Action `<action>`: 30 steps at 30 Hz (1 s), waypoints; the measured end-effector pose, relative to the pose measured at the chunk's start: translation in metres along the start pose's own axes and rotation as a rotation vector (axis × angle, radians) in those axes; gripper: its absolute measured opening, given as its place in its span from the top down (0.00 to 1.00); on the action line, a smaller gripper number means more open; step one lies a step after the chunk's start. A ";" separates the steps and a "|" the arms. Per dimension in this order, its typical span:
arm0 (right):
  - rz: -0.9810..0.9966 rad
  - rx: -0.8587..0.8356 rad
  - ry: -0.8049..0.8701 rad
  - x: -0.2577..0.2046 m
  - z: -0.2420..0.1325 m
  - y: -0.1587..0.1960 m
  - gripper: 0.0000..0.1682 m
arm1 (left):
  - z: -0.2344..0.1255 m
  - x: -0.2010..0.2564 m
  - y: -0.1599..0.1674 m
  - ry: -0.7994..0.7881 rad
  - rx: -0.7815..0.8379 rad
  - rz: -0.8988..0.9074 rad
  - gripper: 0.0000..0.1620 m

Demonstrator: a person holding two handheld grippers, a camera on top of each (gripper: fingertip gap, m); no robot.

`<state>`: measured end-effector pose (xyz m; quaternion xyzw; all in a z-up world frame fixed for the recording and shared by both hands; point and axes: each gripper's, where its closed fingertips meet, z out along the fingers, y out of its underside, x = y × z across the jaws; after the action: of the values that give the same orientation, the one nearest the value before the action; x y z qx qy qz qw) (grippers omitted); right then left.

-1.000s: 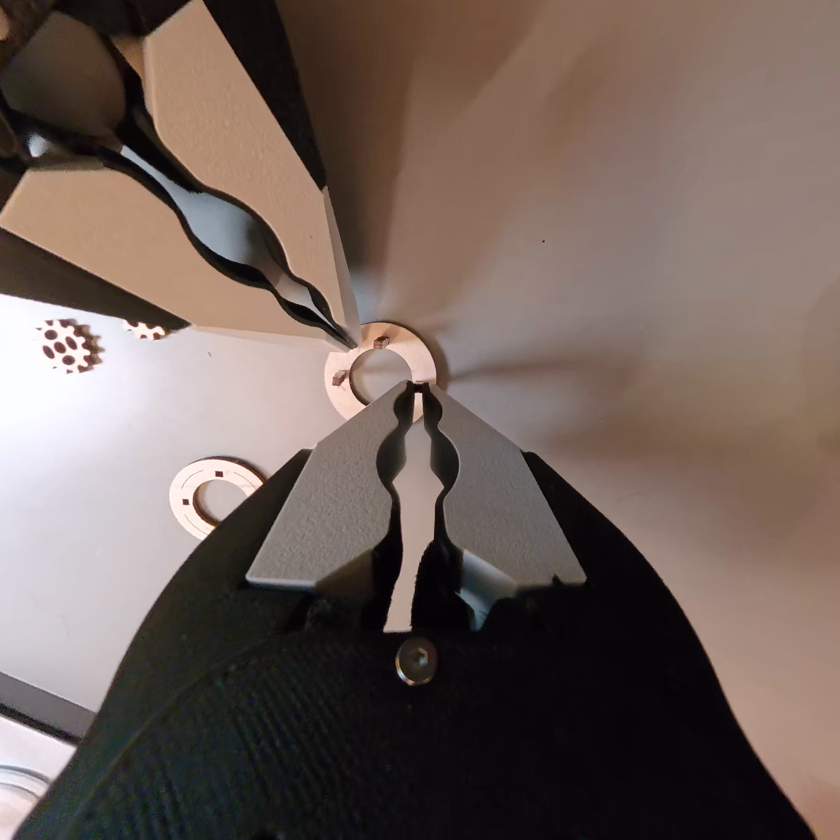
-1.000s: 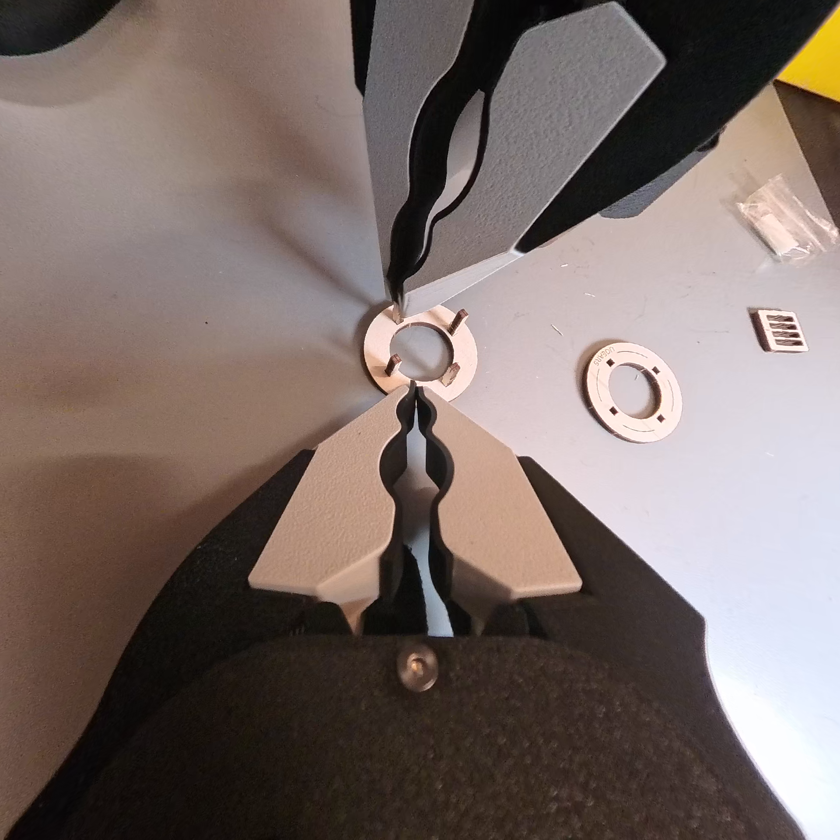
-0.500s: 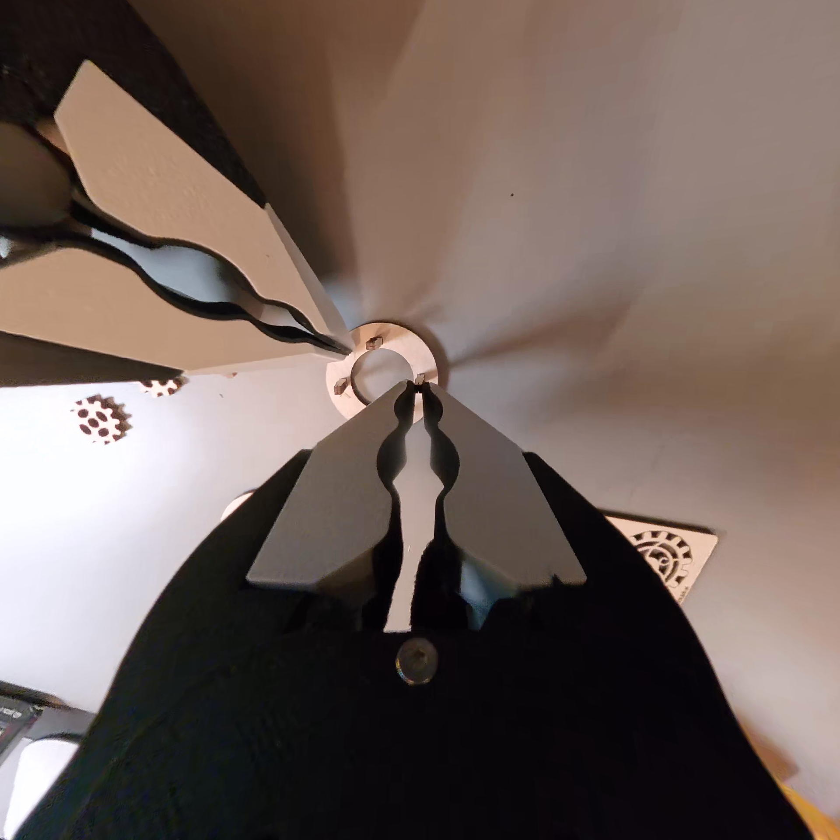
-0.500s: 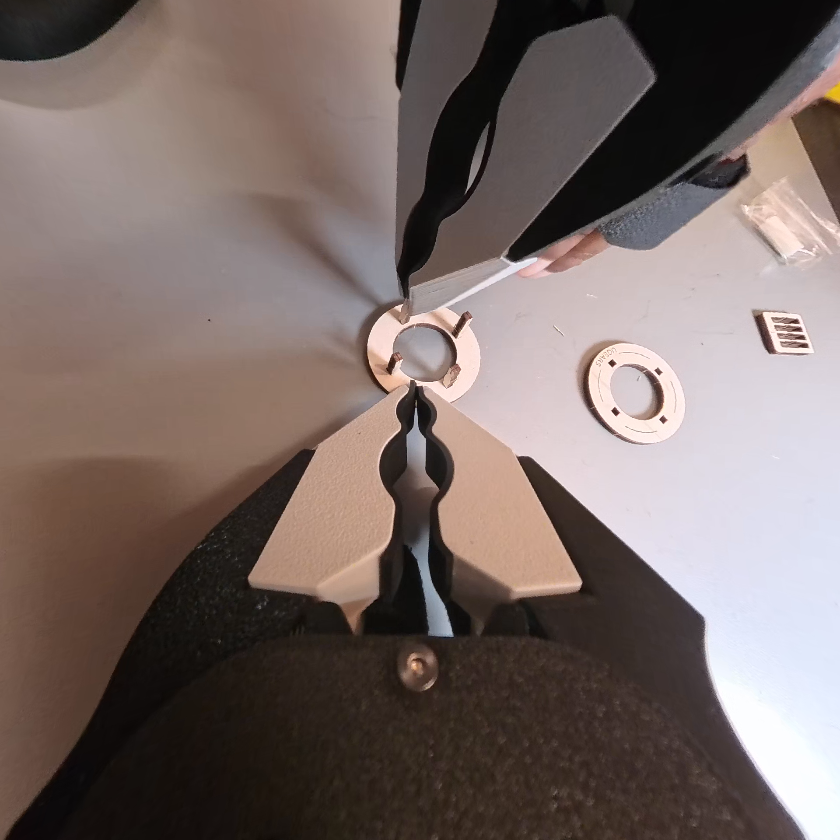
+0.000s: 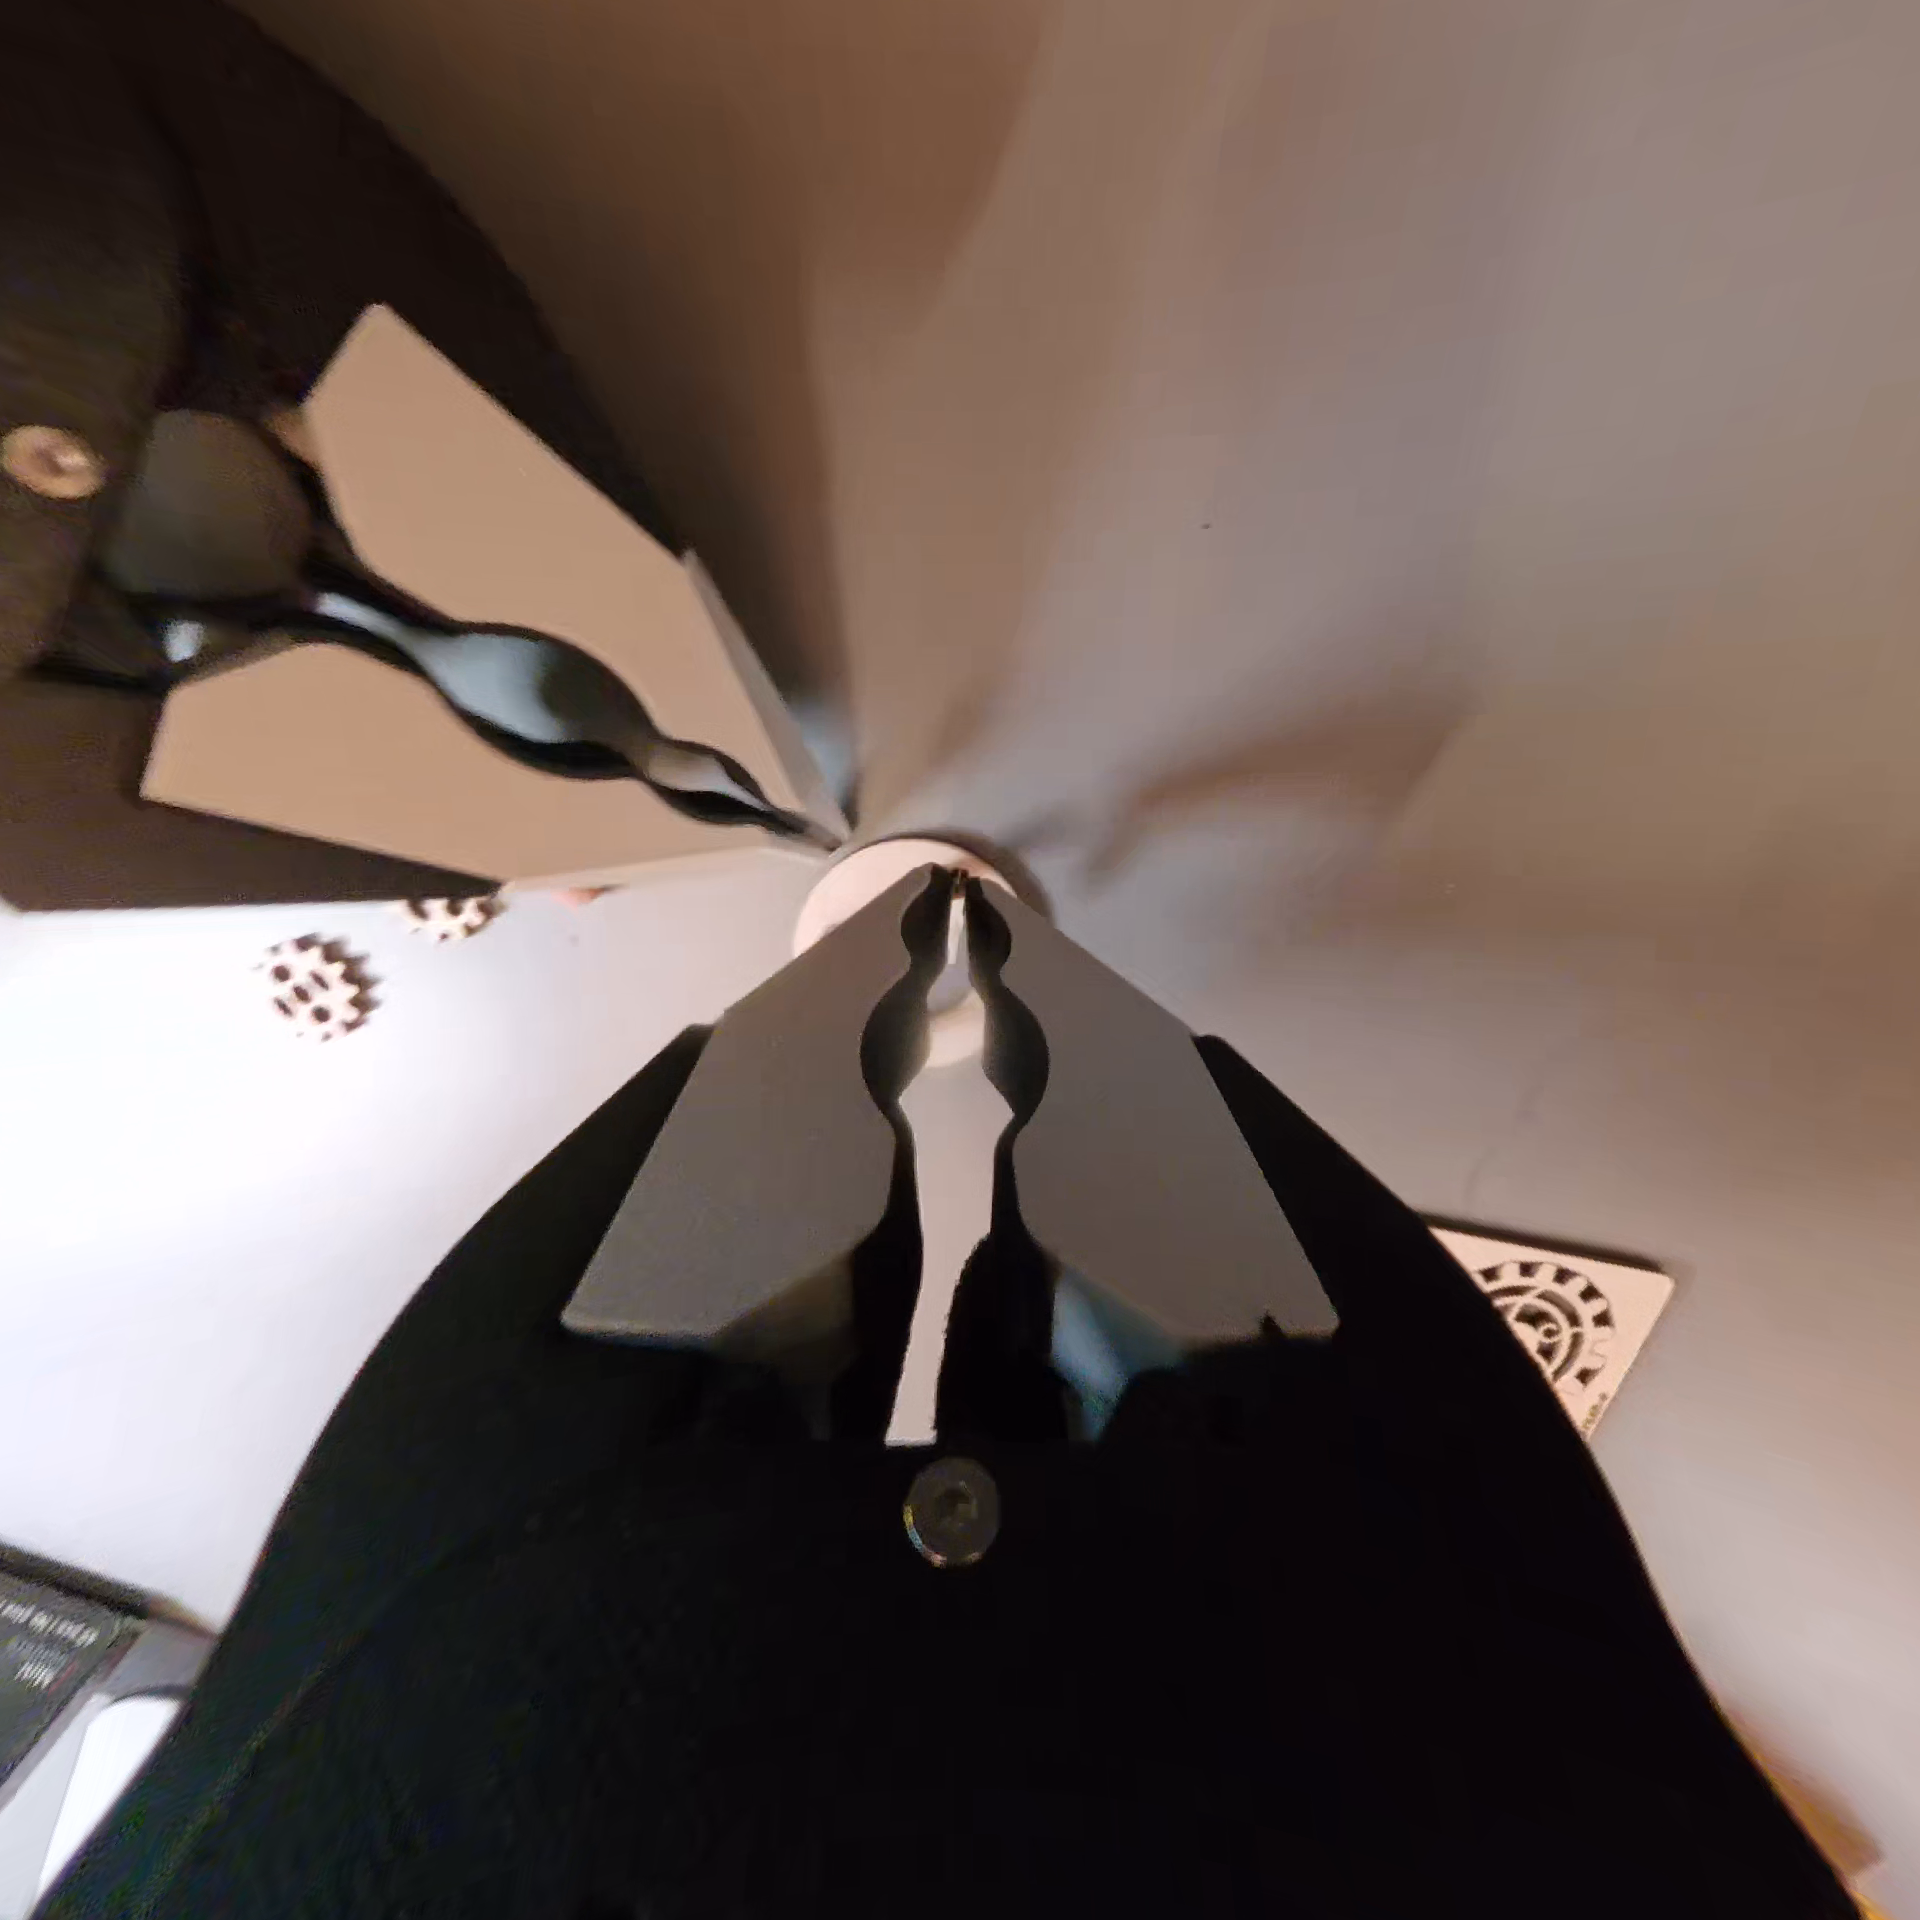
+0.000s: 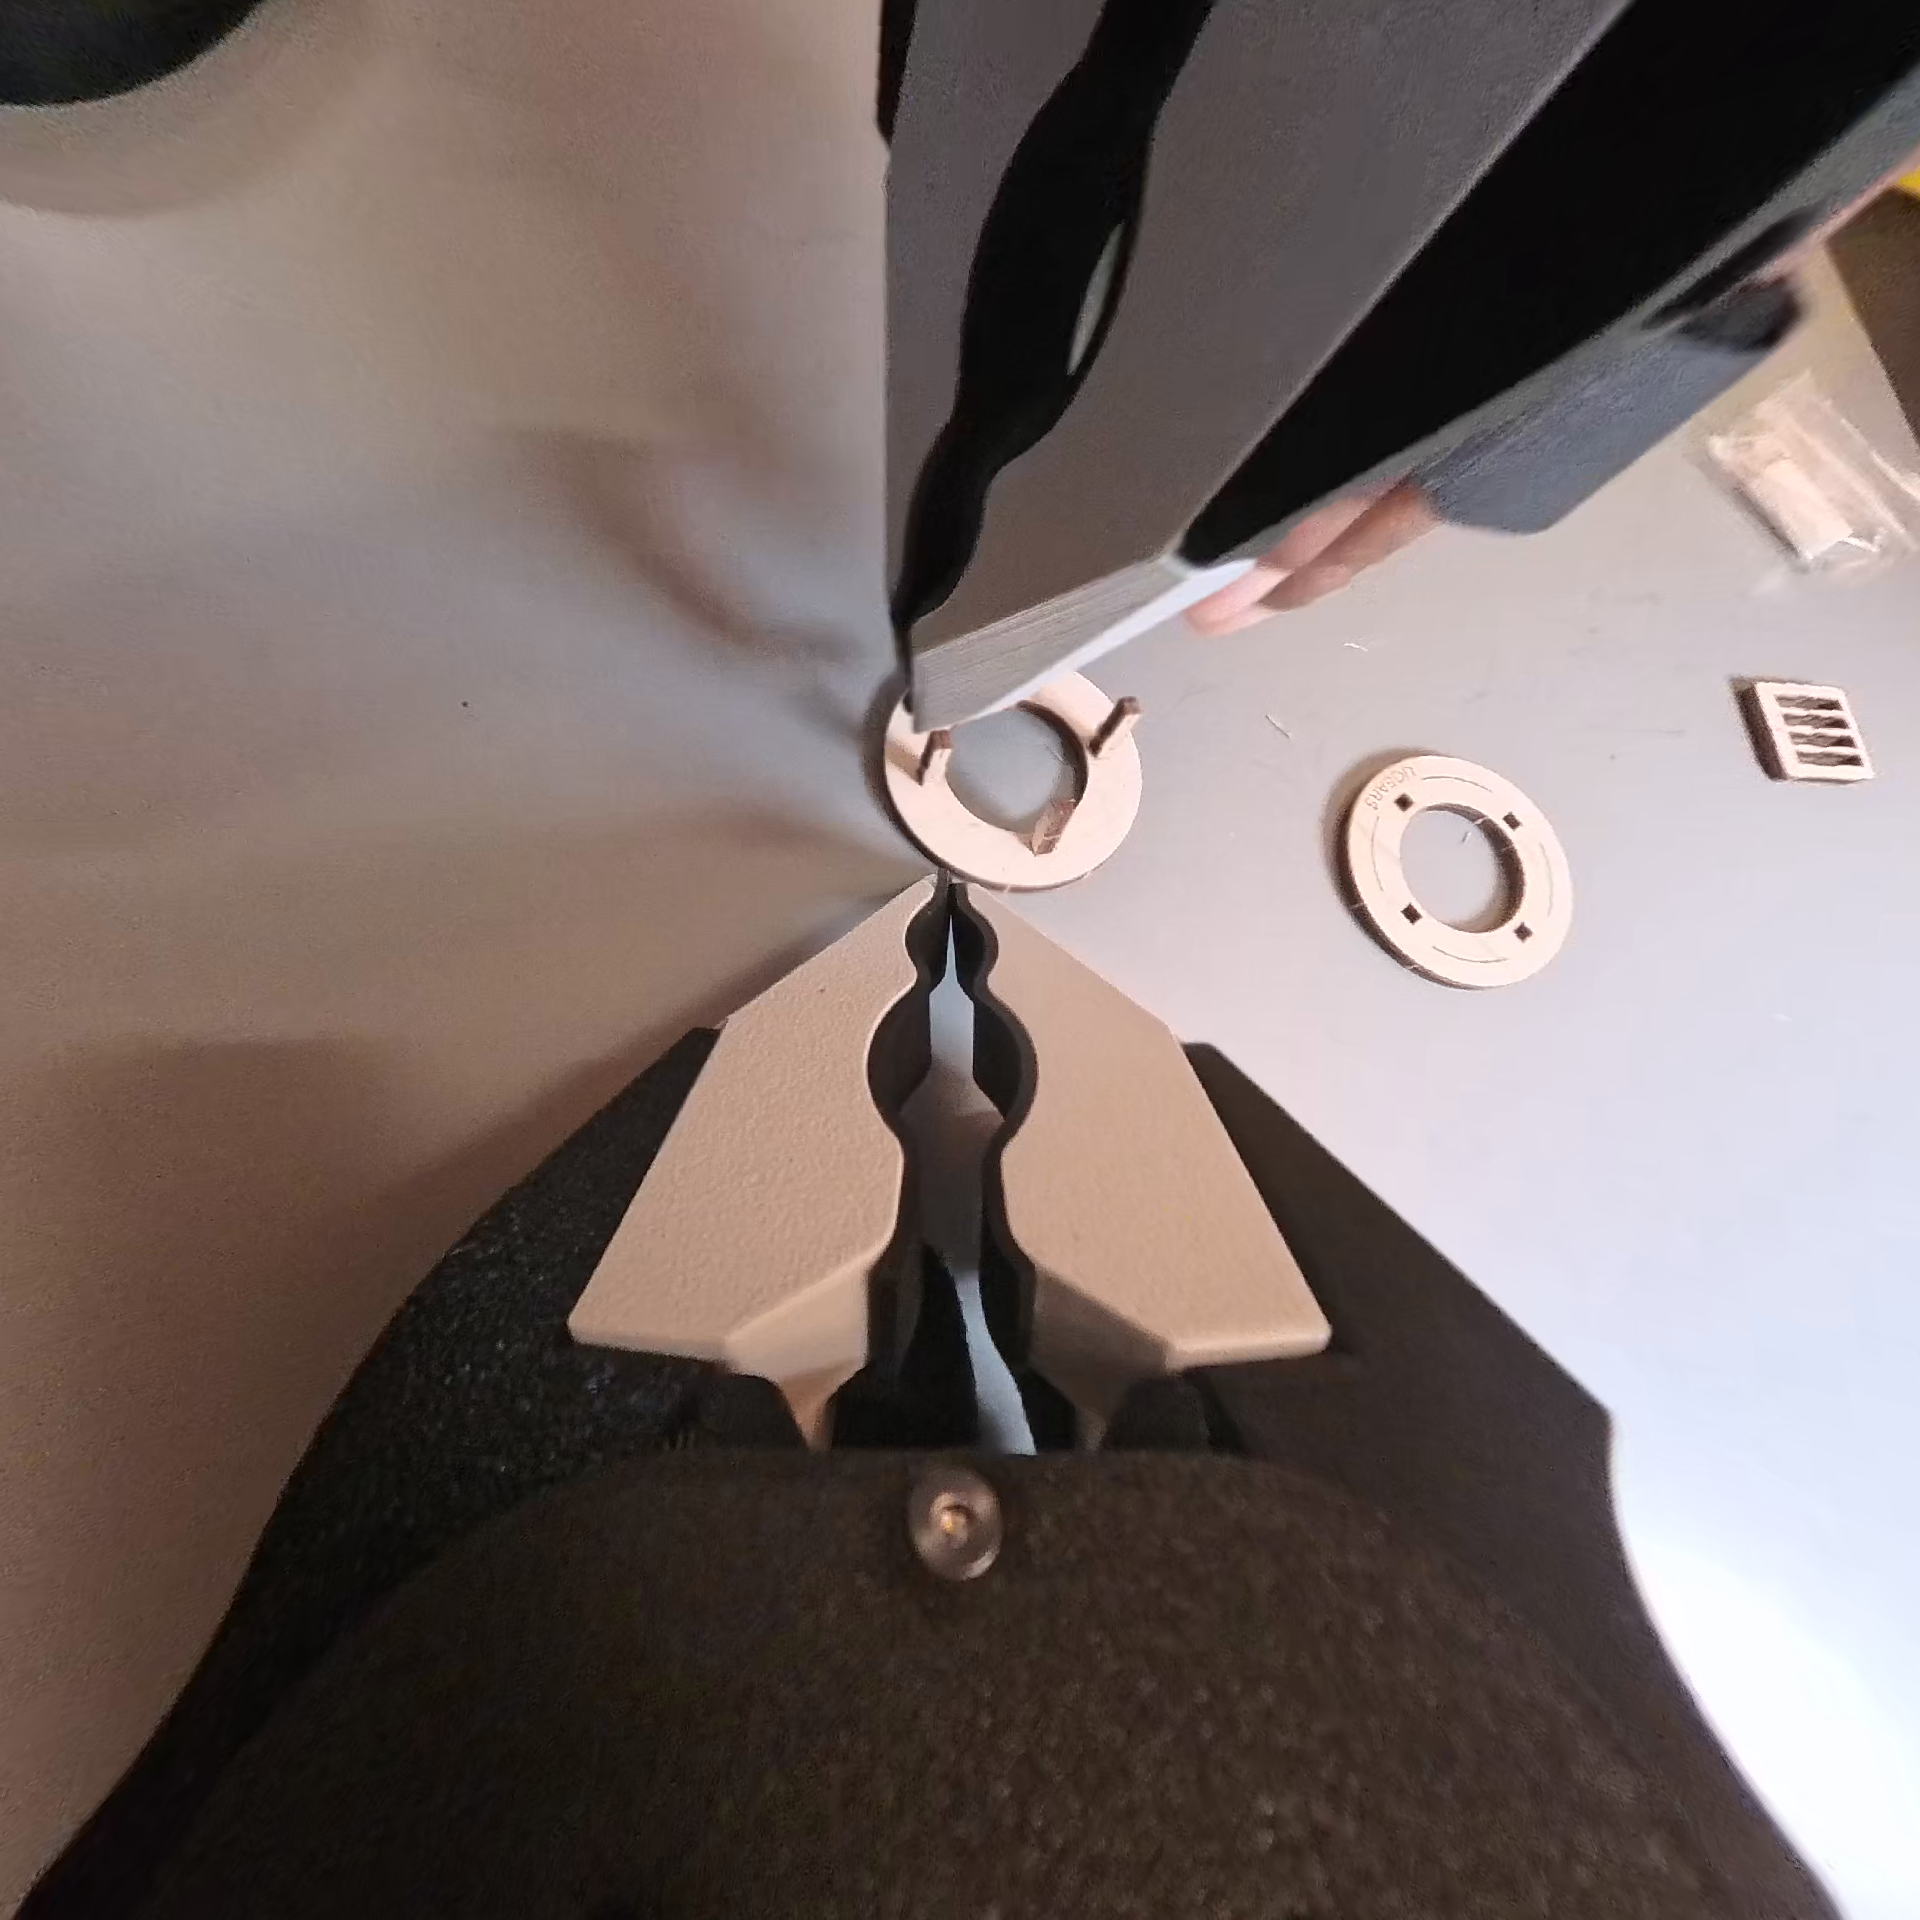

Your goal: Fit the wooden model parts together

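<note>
A: Right wrist view shows the grey worktop (image 6: 1558,1143) first, then both black-bodied tools. The right tongs (image 6: 943,883) are closed on the near rim of the wooden ring (image 6: 1013,831); the left tongs (image 6: 914,707) come down from above, closed, their tips at a peg on the ring's far side. Whether they actually pinch that peg, I can't tell.

B: Left wrist view agrees on closure: the left tongs (image 5: 956,883) are drawn together around something small and dark at the ring (image 5: 842,894), and the right tongs (image 5: 826,831) meet its edge from the left.

A: Risk, I'd judge: the pegs (image 6: 1060,821) stand thin and tilted, so a sideways push could snap one or twist the ring out of the rim grip.

B: Only your view shows the second ring (image 6: 1455,868) with square slots, the slatted piece (image 6: 1806,727) and a plastic bag (image 6: 1808,499).

A: Only yours shows the small gears (image 5: 317,987) and the engraved sheet (image 5: 1558,1330).
</note>
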<state>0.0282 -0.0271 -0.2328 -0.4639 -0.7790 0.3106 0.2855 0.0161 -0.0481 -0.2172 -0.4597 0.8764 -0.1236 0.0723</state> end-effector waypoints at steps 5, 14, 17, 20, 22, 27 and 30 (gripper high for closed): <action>0.029 0.051 0.045 0.008 -0.008 -0.006 1.00 | -0.019 -0.009 -0.006 -0.022 0.123 -0.151 0.99; 0.212 0.480 -0.025 0.010 -0.047 -0.066 0.82 | -0.109 -0.039 -0.043 -0.487 1.008 -0.617 0.99; 0.219 0.618 -0.008 0.011 -0.063 -0.090 0.81 | -0.125 -0.035 -0.041 -0.671 1.218 -0.667 0.99; 0.207 0.667 0.028 0.013 -0.073 -0.101 0.85 | -0.131 -0.029 -0.041 -0.784 1.347 -0.690 0.99; 0.200 0.669 0.066 0.015 -0.075 -0.103 0.89 | -0.131 -0.026 -0.043 -0.815 1.379 -0.691 0.99; 0.162 0.687 0.066 0.010 -0.081 -0.106 1.00 | -0.126 -0.024 -0.049 -0.831 1.335 -0.686 0.99; 0.133 0.620 0.059 0.008 -0.078 -0.098 1.00 | -0.118 -0.023 -0.048 -0.822 1.249 -0.696 0.99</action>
<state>0.0284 -0.0395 -0.1081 -0.4135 -0.6066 0.5374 0.4150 0.0389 -0.0376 -0.0896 -0.5887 0.3572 -0.4256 0.5871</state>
